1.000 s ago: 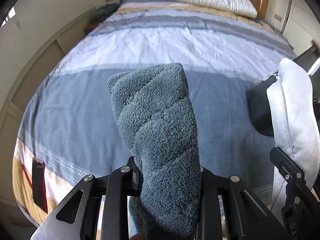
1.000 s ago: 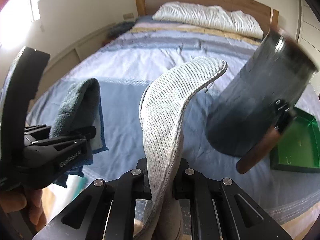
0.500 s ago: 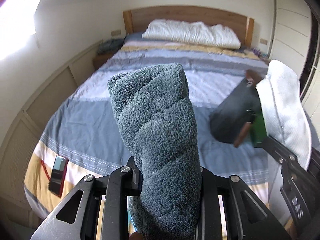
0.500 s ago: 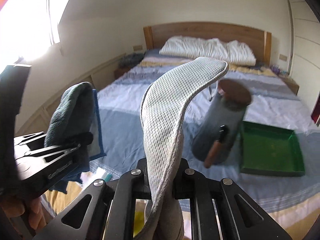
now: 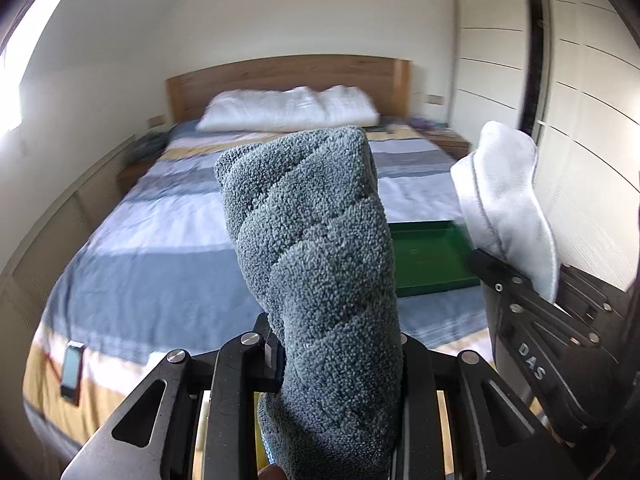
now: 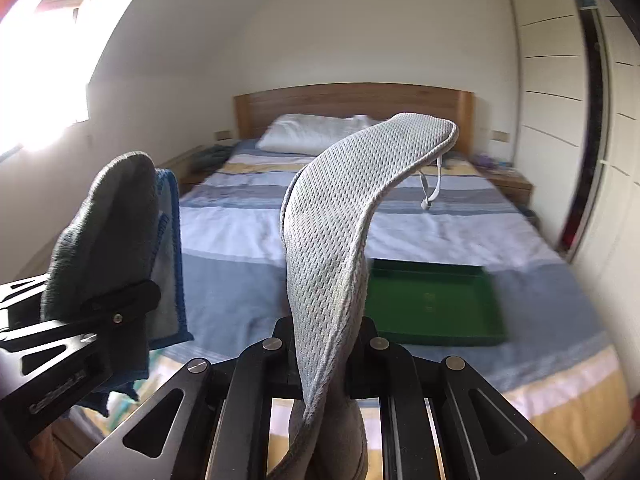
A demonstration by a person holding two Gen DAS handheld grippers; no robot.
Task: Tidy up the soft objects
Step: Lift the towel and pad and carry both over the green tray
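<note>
My left gripper (image 5: 336,356) is shut on a folded grey-blue fluffy towel (image 5: 316,264) that stands up between the fingers; it also shows in the right wrist view (image 6: 108,236), at the left. My right gripper (image 6: 326,344) is shut on a light grey mesh pad (image 6: 344,216) with a small strap, curving up and right; it also shows at the right of the left wrist view (image 5: 508,200). Both are held above the foot of the bed. A green tray (image 6: 436,300) lies on the bed ahead, also in the left wrist view (image 5: 432,256).
The striped blue, white and yellow bedspread (image 5: 152,264) covers the bed, with white pillows (image 5: 288,110) at a wooden headboard (image 6: 352,98). A phone (image 5: 72,368) lies near the bed's left front corner. White wardrobe doors (image 5: 580,128) stand on the right.
Both grippers have pulled back and risen from the bed with their cloths still held. The dark cylindrical bin seen before beside the tray is out of view.
</note>
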